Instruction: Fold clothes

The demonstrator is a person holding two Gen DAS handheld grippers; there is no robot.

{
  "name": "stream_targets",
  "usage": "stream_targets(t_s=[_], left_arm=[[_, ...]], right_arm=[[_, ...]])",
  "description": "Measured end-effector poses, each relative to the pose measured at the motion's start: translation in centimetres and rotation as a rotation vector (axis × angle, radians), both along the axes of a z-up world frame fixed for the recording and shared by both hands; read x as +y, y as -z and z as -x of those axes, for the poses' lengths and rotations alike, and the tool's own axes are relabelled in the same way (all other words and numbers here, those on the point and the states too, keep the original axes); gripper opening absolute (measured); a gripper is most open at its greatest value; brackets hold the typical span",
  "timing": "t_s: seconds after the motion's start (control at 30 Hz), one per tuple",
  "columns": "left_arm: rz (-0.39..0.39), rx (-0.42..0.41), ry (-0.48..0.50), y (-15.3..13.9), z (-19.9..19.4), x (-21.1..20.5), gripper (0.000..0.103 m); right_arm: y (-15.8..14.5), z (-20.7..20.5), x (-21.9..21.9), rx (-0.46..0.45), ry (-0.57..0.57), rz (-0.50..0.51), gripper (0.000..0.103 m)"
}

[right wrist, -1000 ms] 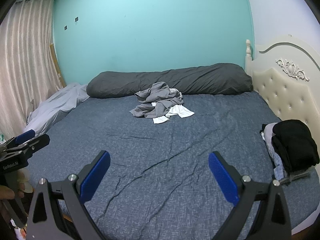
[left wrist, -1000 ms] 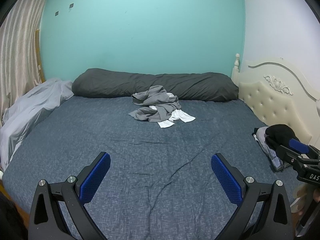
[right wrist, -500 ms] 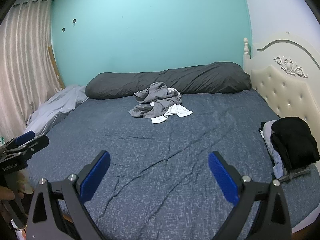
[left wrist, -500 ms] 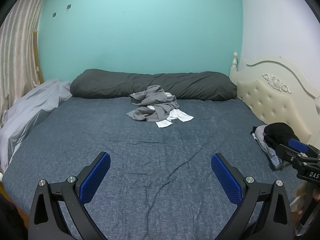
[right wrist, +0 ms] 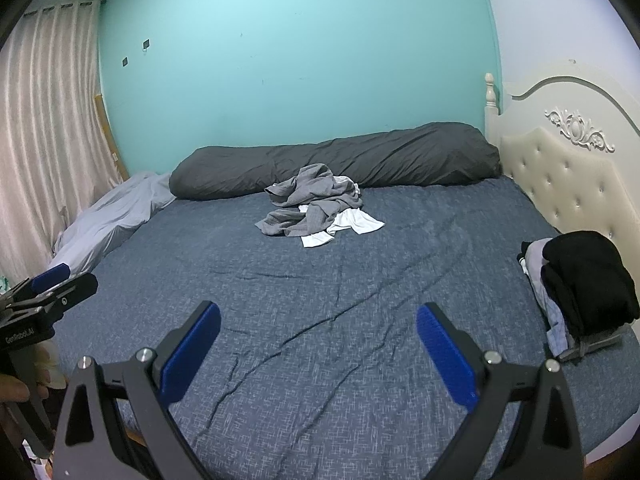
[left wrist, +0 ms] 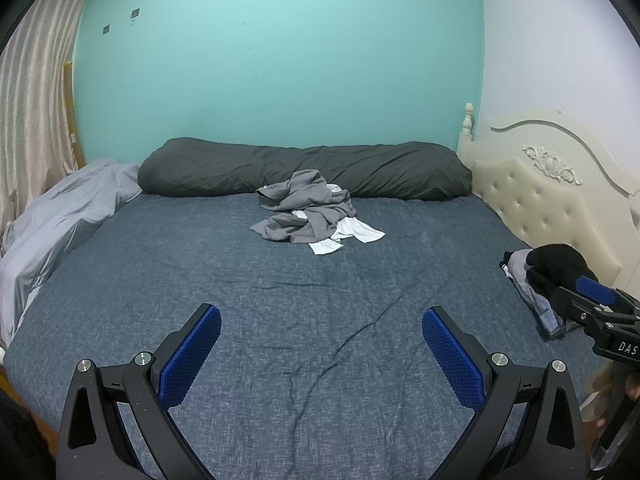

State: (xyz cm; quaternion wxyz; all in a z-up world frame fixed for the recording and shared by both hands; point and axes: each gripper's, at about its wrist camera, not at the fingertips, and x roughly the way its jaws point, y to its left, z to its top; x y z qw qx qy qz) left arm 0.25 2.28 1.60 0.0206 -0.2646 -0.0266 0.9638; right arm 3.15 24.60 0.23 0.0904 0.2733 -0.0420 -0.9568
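**A:** Grey and white cloth, that's the crumpled heap of clothes [left wrist: 310, 216] lying far across the blue bedsheet [left wrist: 280, 320], just in front of the dark bolster [left wrist: 304, 168]. It's well apart from both tools.

**B:** And the tools themselves?

**A:** The left gripper [left wrist: 320, 344] has its jaws spread wide with nothing between them, only sheet below. The right gripper [right wrist: 318, 344] is the same: spread wide, holding nothing.

**B:** What could spoil things from here?

**A:** I'd judge the heap is tangled, grey garment wound over white. Pinch one fold and both may lift together. Also the sheet is already creased near us; a low pinch could catch bedding along with cloth.

**B:** Anything on the right?

**A:** A folded stack [right wrist: 580, 288], black on top, sits near the right edge by the cream headboard [right wrist: 568, 176]. A wide sweep of the right tool could topple it off the bed.

**B:** Room to work?

**A:** Plenty. The near and middle sheet is bare, good for spreading a garment. On the left, a pale grey quilt [left wrist: 60, 220] bunches along the edge, with the curtain [right wrist: 44, 140] beyond.
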Motion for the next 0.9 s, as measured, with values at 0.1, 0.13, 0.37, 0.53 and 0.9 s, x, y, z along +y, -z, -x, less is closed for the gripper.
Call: stream_targets(t_s=[0.1, 0.13, 0.37, 0.53, 0.9], left_arm=[[0.000, -0.002, -0.003, 0.0, 0.1, 0.0, 0.103], [0.001, -0.004, -0.003, 0.1, 0.2, 0.0, 0.103], [-0.007, -0.016, -0.010, 0.7, 0.9, -0.4, 0.103], [-0.038, -0.035, -0.041, 2.0, 2.5, -1.9, 0.103], [-0.129, -0.090, -0.082, 6.4, 9.2, -5.8, 0.103]], right_arm=[[0.1, 0.2, 0.0, -0.002, 0.000, 0.002, 0.099], [0.1, 0.2, 0.1, -0.003, 0.000, 0.003, 0.099], [0.4, 0.8, 0.1, -0.011, 0.000, 0.007, 0.099], [1.5, 2.1, 0.2, -0.037, -0.001, 0.009, 0.099], [5.7, 8.5, -0.9, -0.099, -0.035, 0.008, 0.099]])
